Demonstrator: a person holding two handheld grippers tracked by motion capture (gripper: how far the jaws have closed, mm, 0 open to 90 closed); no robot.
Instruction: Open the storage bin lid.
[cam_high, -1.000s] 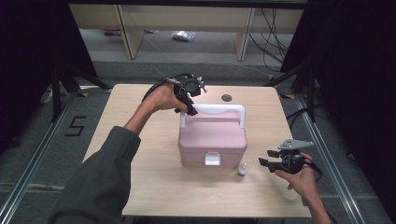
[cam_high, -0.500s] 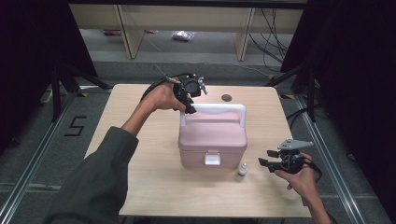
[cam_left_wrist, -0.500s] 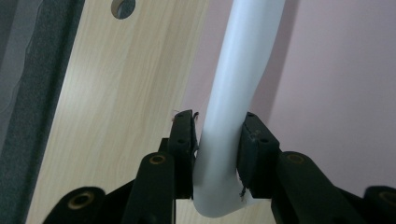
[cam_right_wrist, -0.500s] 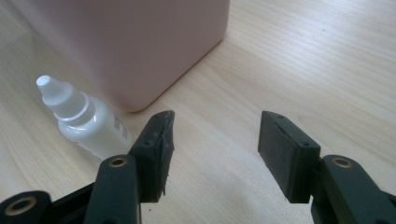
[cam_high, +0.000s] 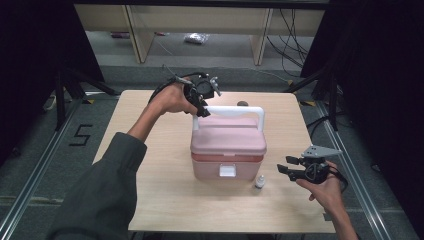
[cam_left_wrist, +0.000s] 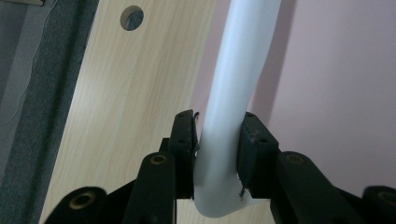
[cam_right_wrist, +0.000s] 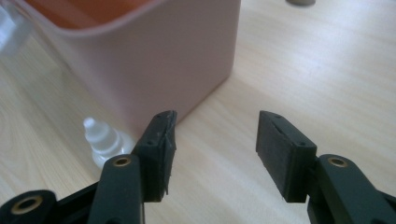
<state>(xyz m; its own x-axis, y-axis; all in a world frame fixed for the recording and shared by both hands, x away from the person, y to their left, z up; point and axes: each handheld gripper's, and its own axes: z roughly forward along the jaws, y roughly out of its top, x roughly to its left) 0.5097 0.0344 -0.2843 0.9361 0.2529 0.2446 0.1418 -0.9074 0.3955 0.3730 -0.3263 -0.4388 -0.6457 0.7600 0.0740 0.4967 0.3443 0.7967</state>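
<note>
A pink lidded box (cam_high: 227, 145) stands mid-table with its white handle (cam_high: 235, 109) raised upright. My left gripper (cam_high: 202, 111) is shut on the handle's left corner. In the left gripper view both pads press the white bar (cam_left_wrist: 238, 93) above the pink lid (cam_left_wrist: 336, 84), and the jaws have just been closing on it. My right gripper (cam_high: 284, 166) hovers open right of the box, pointing left, and its jaws have just closed a little with nothing between them. A small white dropper bottle (cam_high: 259, 181) stands by the box's front right corner, left of the right gripper (cam_right_wrist: 215, 140) and beside the box wall (cam_right_wrist: 154, 60).
The wooden table (cam_high: 150, 165) has a small dark round object (cam_high: 243, 104) behind the box. A cable hole (cam_left_wrist: 131, 17) is cut in the tabletop. Shelving and cables lie beyond the far edge, and metal rails run along both sides.
The left gripper's jaws have drawn in onto the white handle. Both hands stay where they were, and the box and bottle have not moved.
</note>
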